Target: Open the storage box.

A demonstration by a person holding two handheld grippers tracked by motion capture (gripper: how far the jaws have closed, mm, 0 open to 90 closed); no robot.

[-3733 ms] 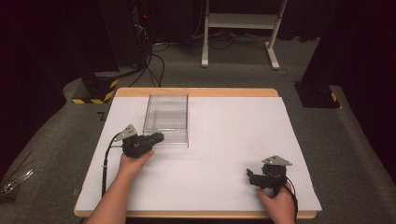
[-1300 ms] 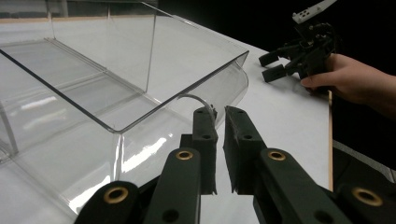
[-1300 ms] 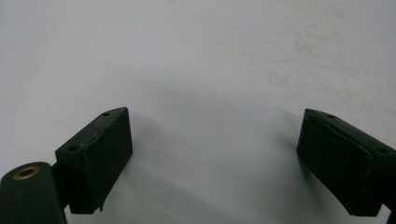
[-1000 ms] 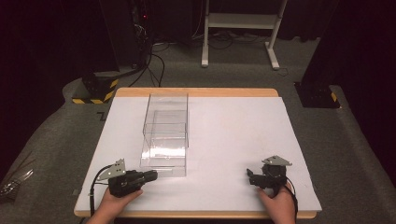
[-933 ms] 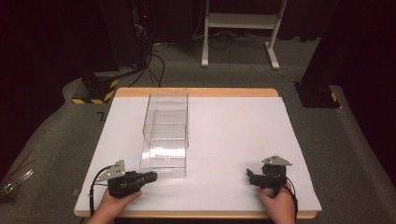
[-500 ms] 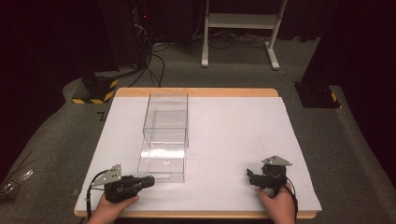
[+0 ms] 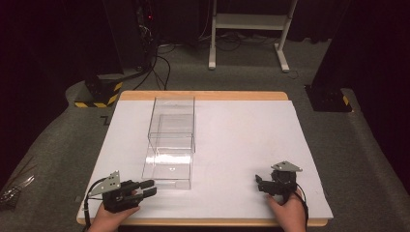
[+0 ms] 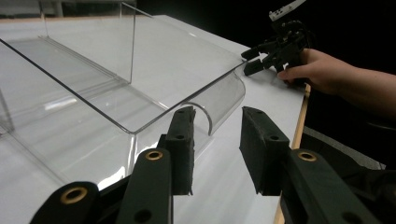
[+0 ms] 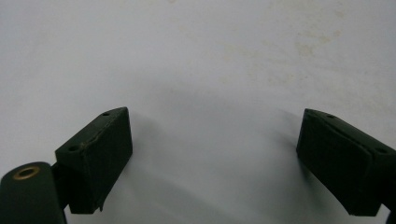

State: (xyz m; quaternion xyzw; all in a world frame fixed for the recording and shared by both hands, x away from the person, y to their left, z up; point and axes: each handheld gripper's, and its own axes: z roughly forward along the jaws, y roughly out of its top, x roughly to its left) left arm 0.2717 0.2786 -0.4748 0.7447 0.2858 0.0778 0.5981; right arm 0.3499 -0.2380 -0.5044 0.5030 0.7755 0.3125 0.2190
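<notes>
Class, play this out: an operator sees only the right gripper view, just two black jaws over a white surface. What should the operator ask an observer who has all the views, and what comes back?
Operator: Is anything on the table besides my jaws?
Observer: Yes, a clear plastic drawer unit lies on the white table, left of centre in the high view.
Operator: Is its drawer shut?
Observer: No, it is pulled out toward the person; its curved front shows in the left gripper view.
Operator: Where is the left gripper?
Observer: The left gripper sits near the drawer's front corner, jaws apart, gripping nothing.
Operator: And mine?
Observer: The right gripper rests near the table's front right, well apart from the drawer.
</notes>
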